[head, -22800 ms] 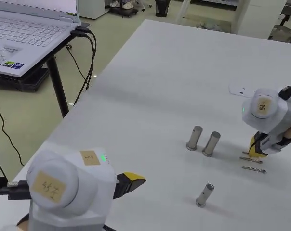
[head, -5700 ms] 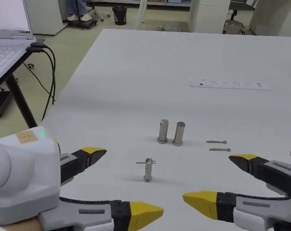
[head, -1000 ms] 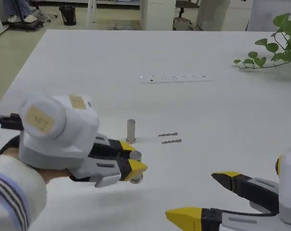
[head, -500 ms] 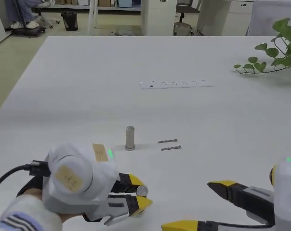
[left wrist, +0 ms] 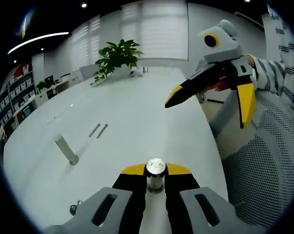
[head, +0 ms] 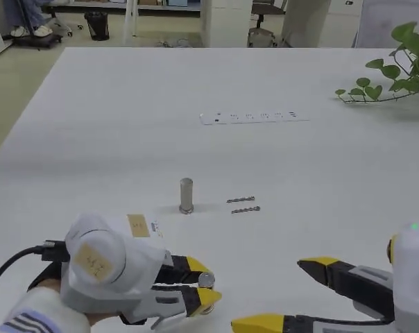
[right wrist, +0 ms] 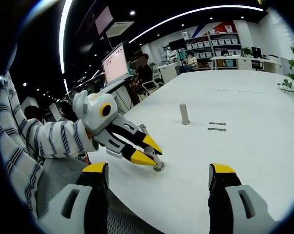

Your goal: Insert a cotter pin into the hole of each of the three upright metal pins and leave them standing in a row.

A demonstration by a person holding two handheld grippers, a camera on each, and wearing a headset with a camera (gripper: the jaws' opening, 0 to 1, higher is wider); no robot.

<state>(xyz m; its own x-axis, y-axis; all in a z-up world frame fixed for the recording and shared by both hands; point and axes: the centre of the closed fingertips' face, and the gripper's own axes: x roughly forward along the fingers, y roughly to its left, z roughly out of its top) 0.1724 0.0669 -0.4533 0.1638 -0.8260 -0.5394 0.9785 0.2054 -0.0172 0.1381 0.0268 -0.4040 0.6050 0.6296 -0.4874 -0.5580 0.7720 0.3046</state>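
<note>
the left claw is clamped narrow on a short silver metal pin, its yellow-tipped jaws pressed against the pin's two sides below the round top. in the right gripper view that pin stands upright with its foot down at the white bench, close to the near edge. the right claw hangs just to the right of it, jaws spread wide and gripping nothing, pointed towards the left claw. farther out on the bench a second silver metal pin stands upright on its own, well apart from both claws. just to its right lie two thin cotter pins, side by side and flat on the bench, touching neither the pin nor each other as far as can be told. beyond them lies a long white power strip, and at the far right corner sits a green leafy plant.
</note>
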